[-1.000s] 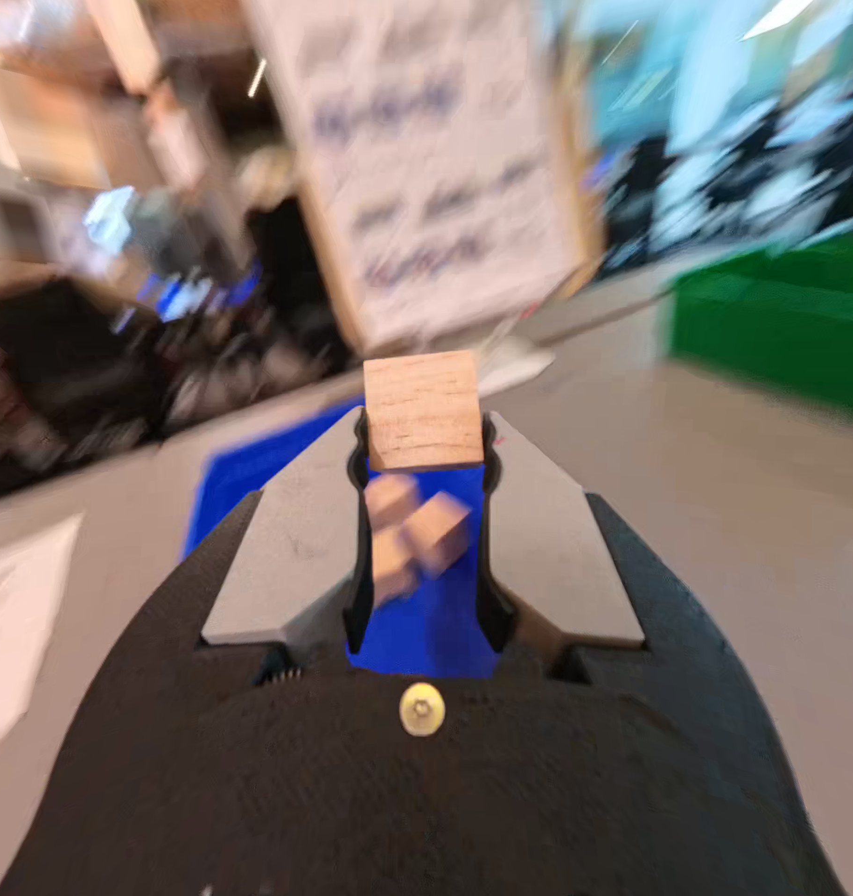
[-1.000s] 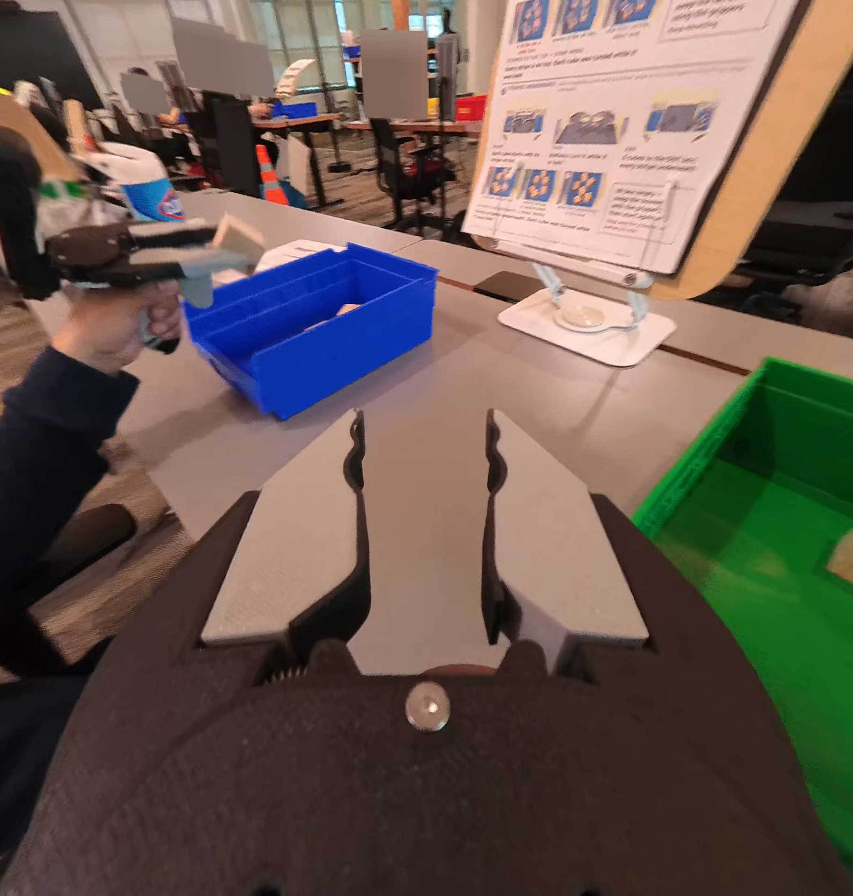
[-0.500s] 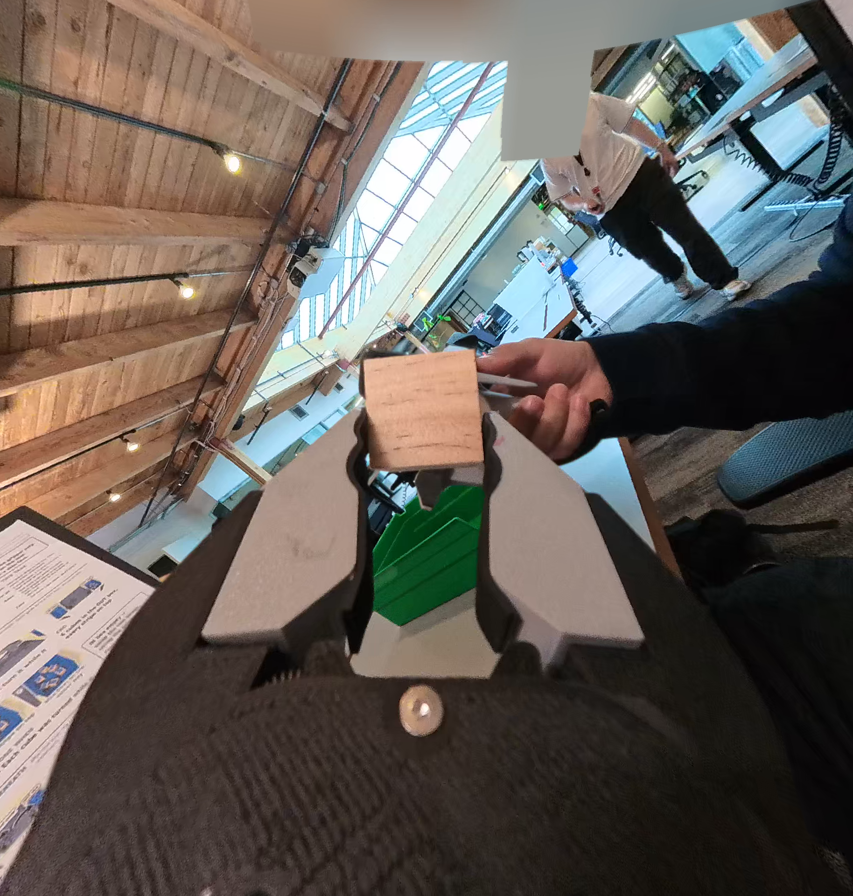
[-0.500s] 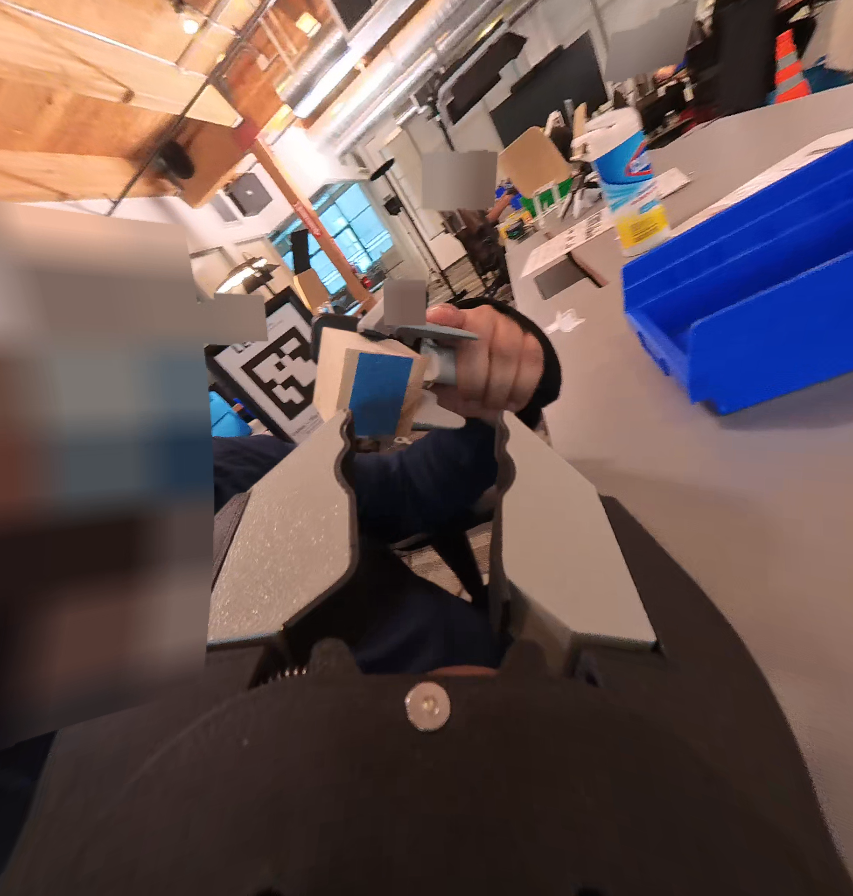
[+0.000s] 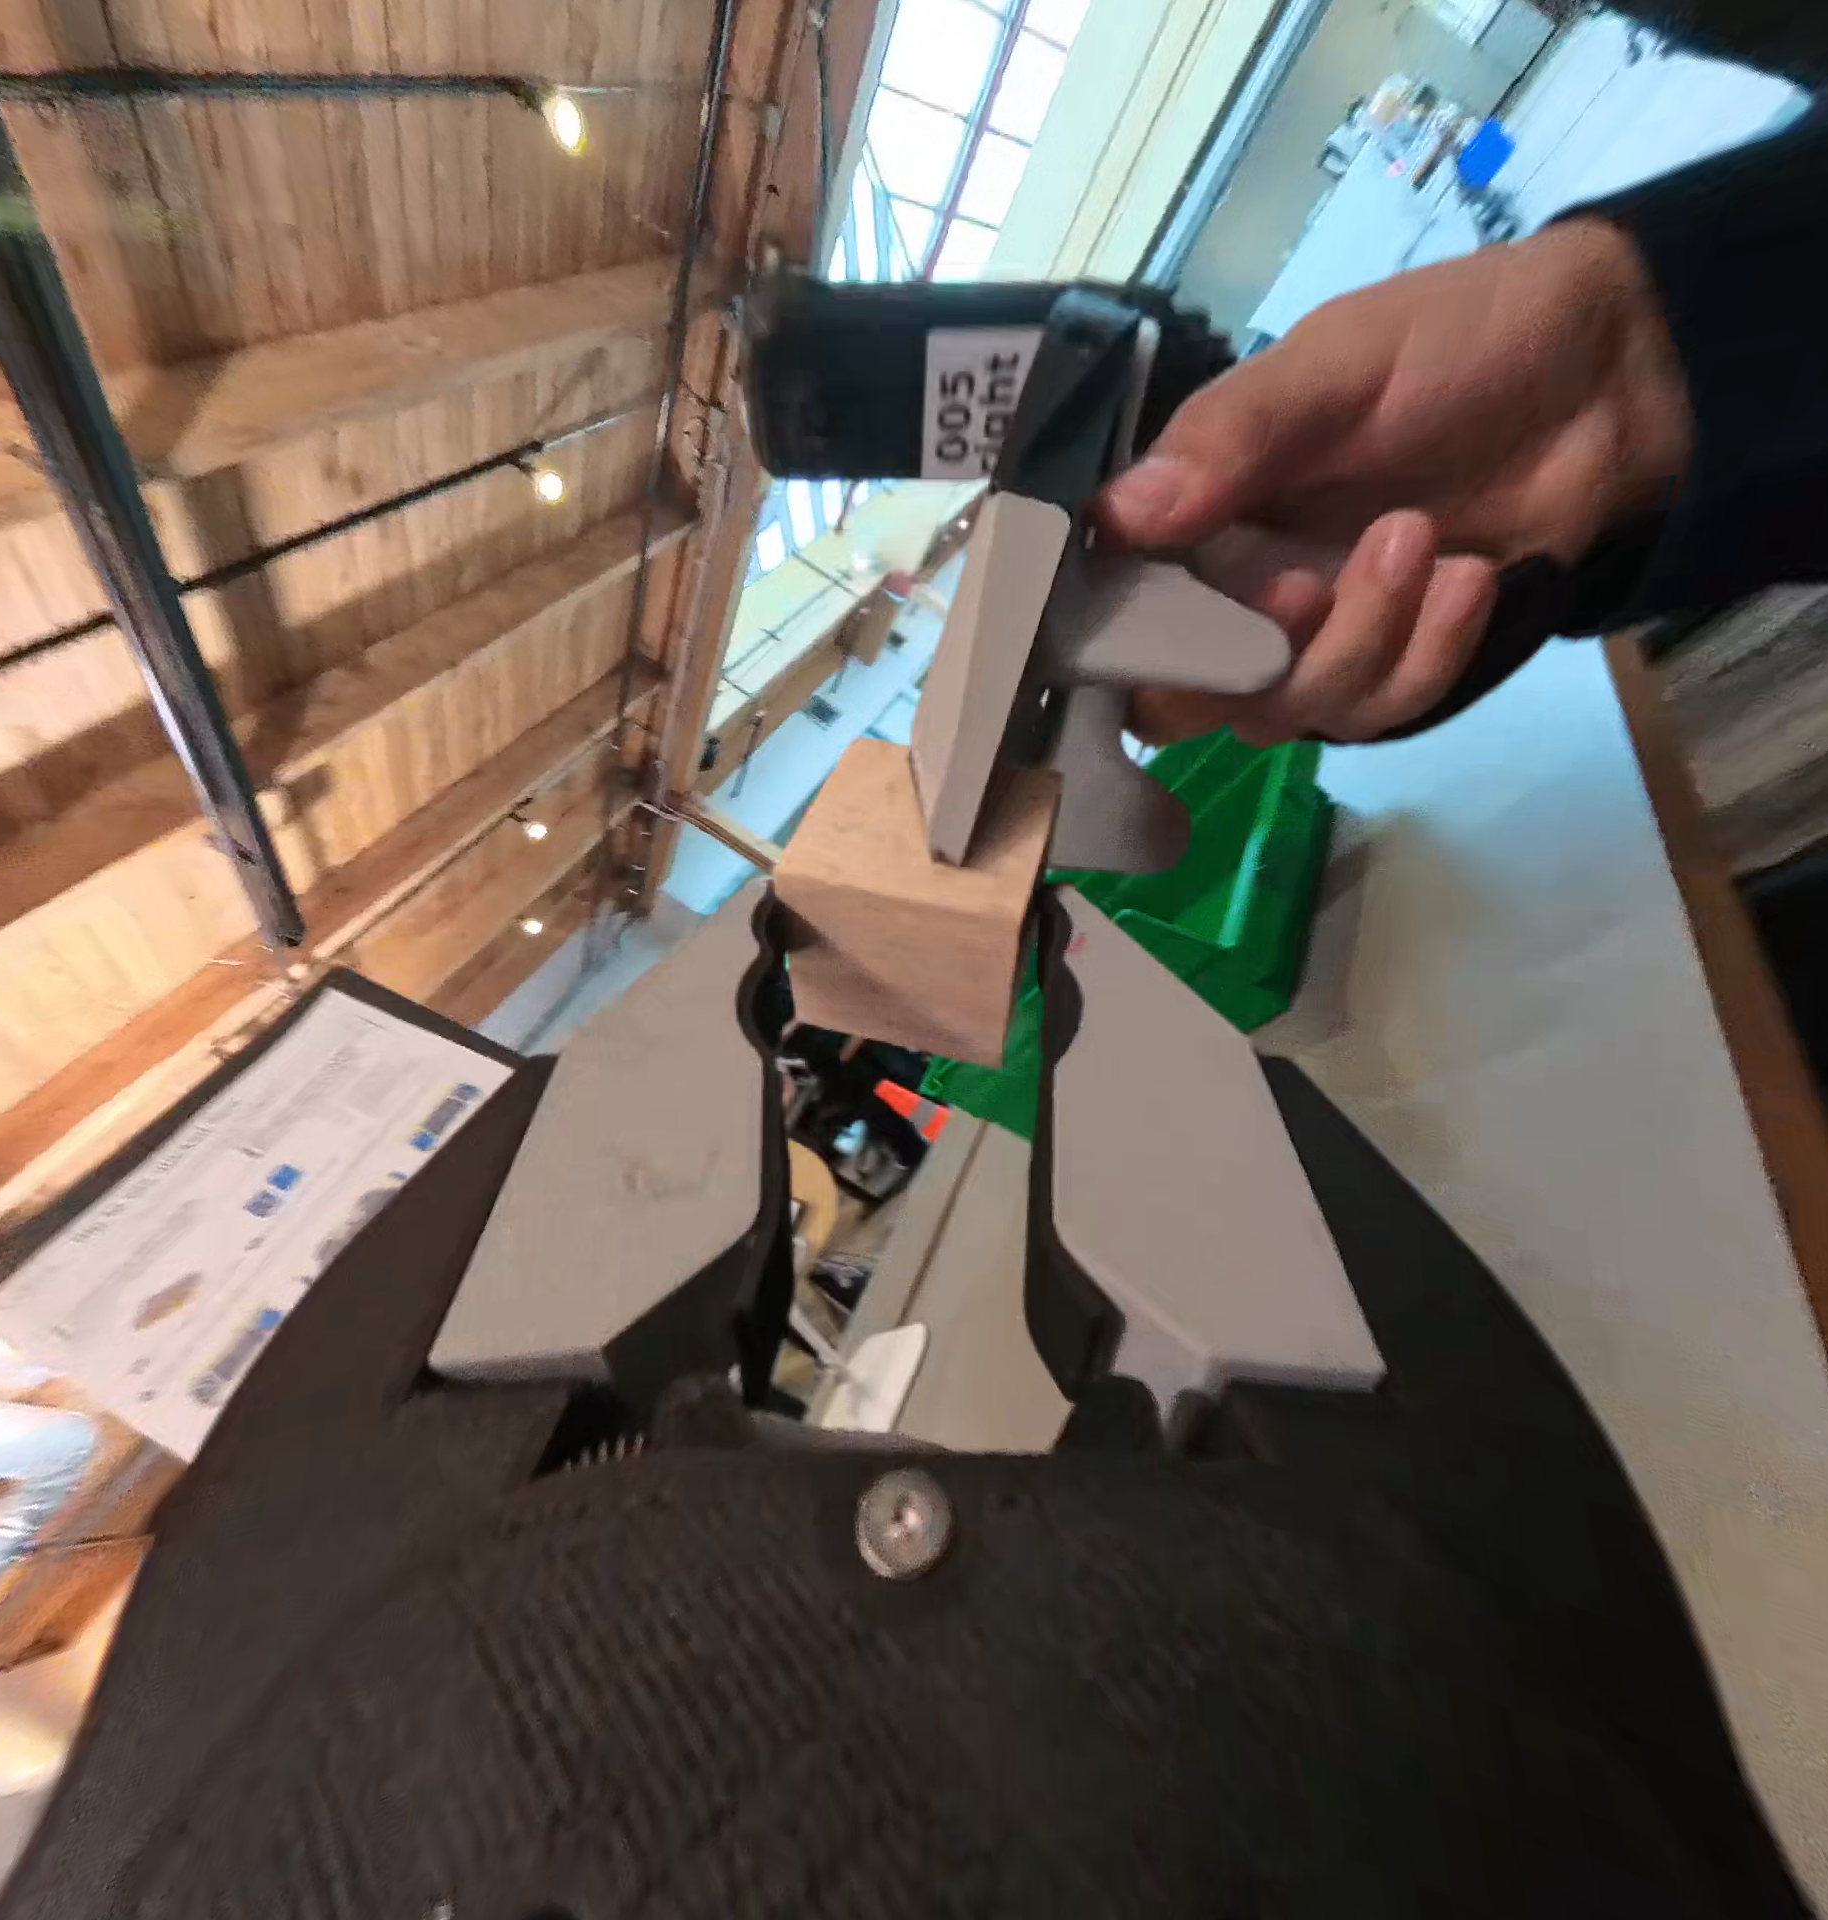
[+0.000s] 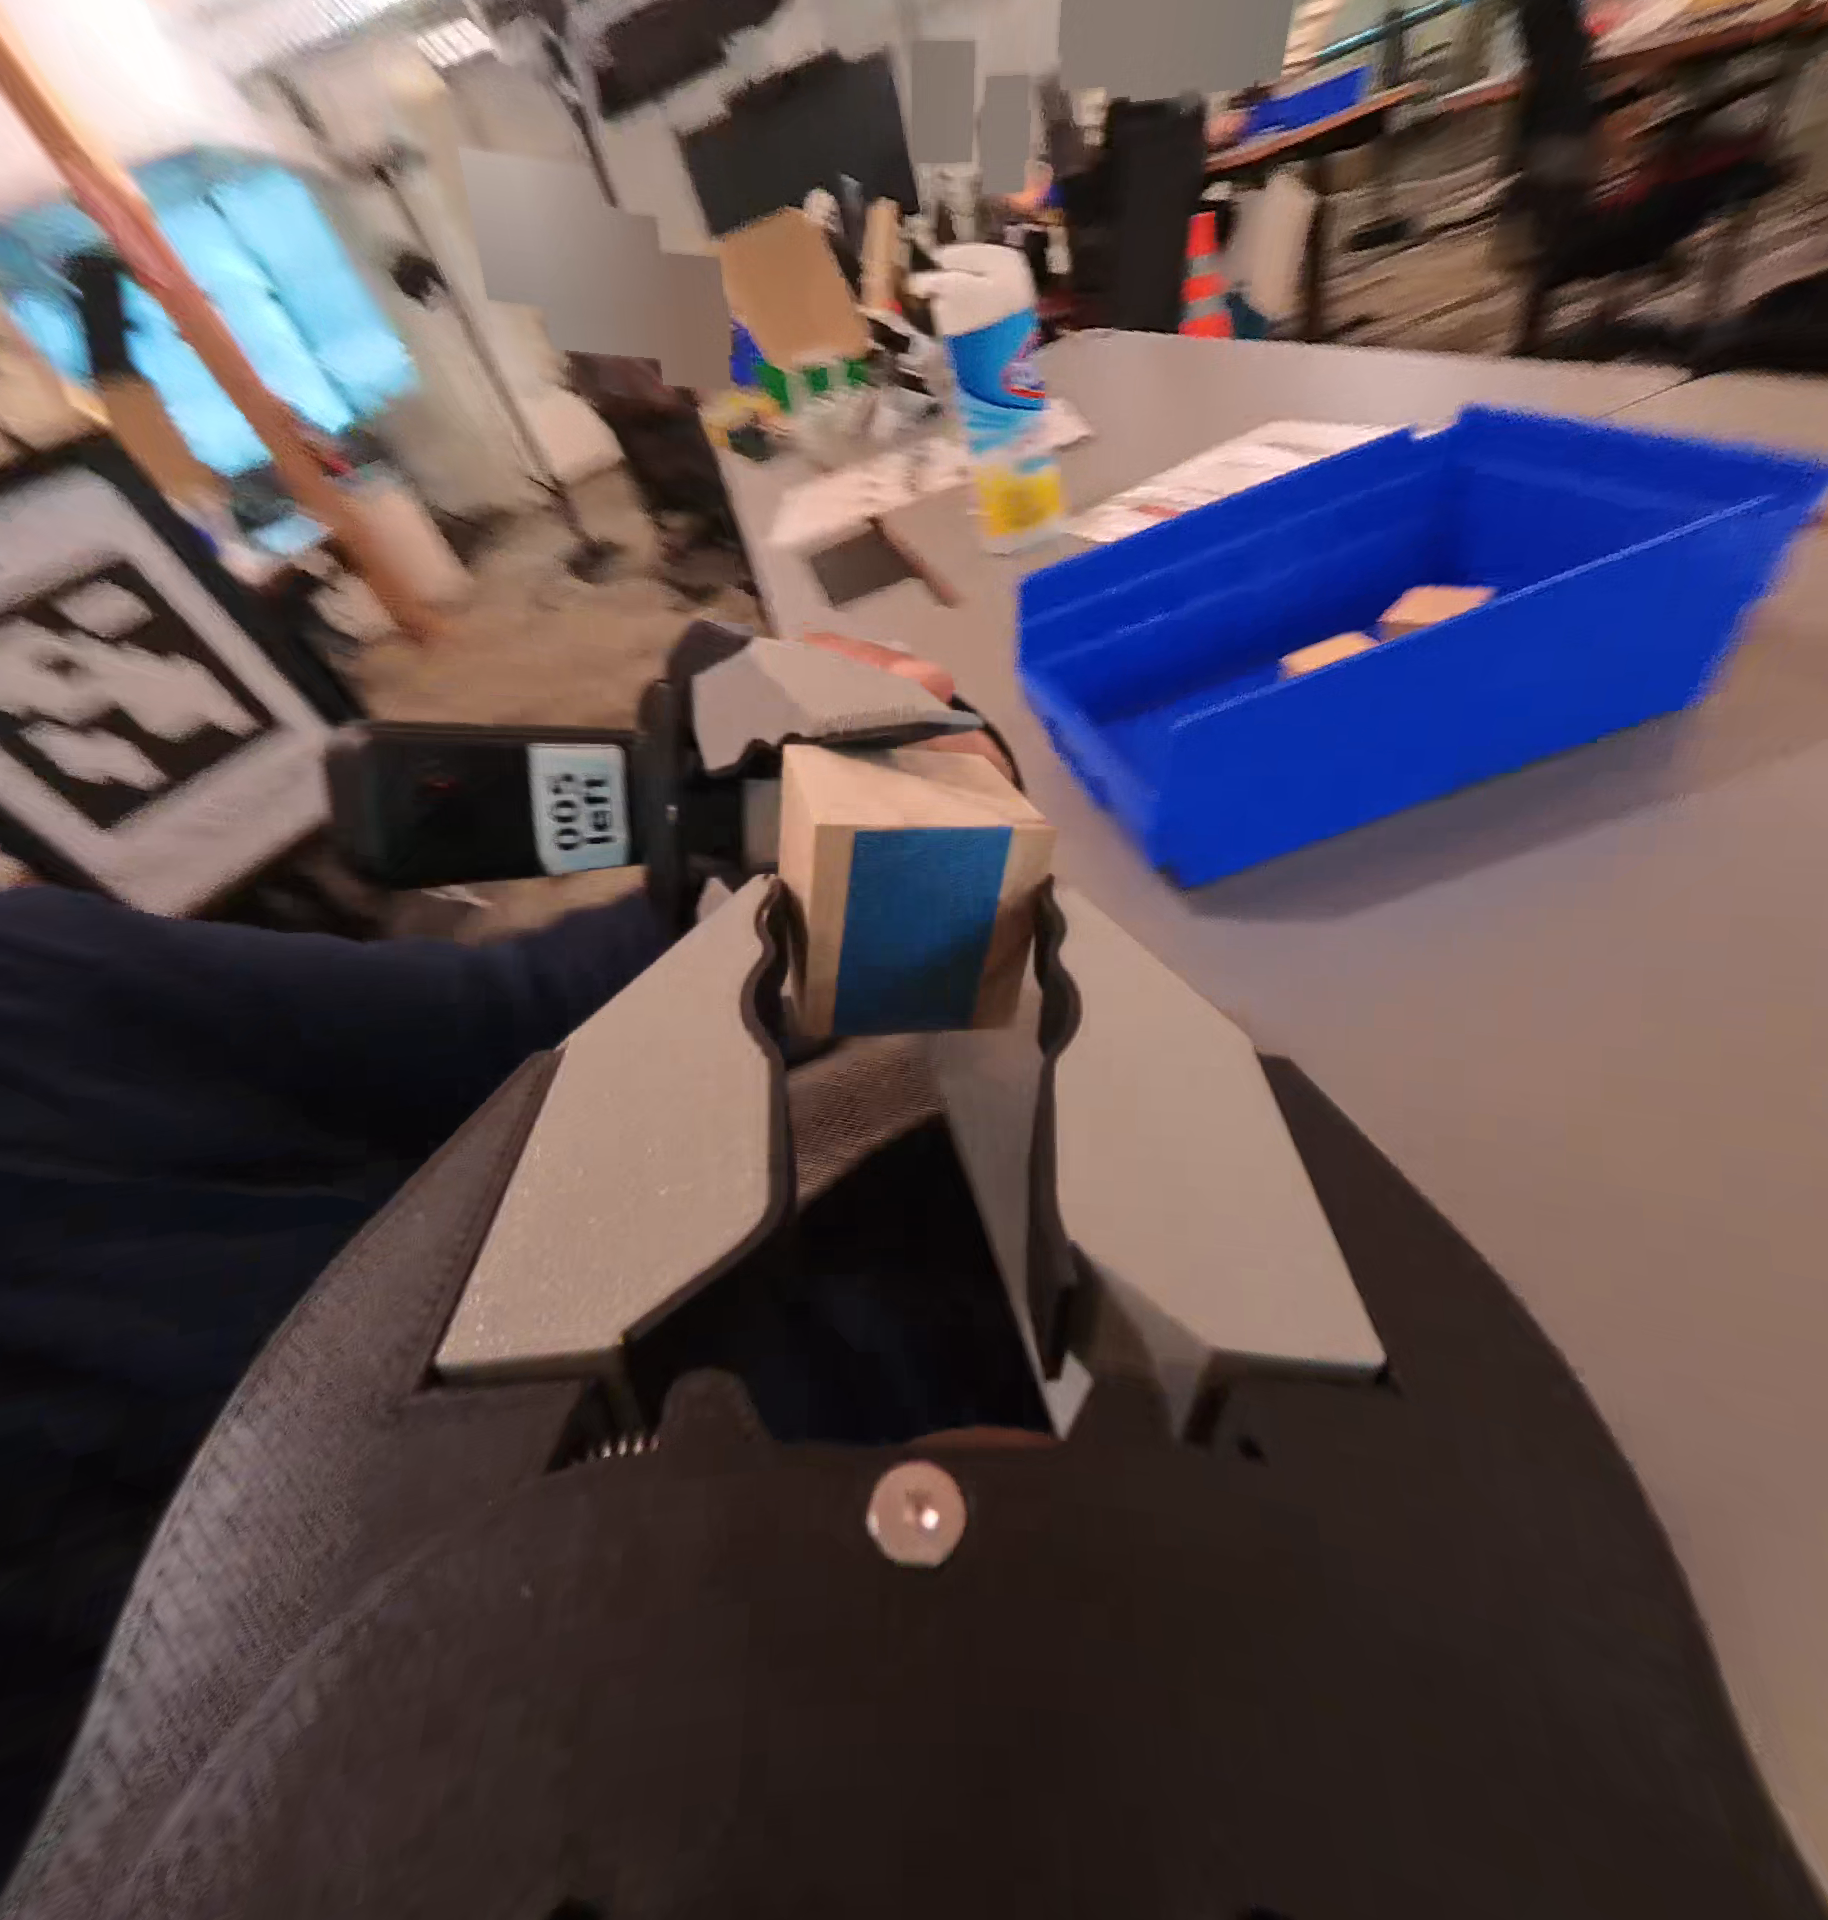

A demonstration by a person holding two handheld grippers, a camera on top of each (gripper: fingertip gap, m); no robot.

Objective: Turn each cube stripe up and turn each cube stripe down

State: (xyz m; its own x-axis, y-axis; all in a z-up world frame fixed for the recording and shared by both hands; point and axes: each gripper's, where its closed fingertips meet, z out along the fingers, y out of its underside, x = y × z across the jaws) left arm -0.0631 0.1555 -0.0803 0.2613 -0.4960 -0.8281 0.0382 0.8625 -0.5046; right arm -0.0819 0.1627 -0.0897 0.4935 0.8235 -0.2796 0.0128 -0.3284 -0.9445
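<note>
Left wrist view: the left gripper (image 5: 902,961) holds one wooden cube (image 5: 905,935) between its tips, jaws closed on two opposite faces. The right gripper (image 5: 1003,790), held in a hand (image 5: 1409,468), reaches down onto the same cube, one finger lying across its top face. One green bin (image 5: 1232,894) sits on the counter (image 5: 1512,1143) behind; its contents are hidden.

Right wrist view: the right gripper (image 6: 910,951) brackets the cube (image 6: 915,894), jaws against its sides; firm clamping cannot be confirmed. One blue stripe (image 6: 920,925) faces the camera. One blue bin (image 6: 1409,665) on the counter contains two wooden cubes (image 6: 1388,634).
</note>
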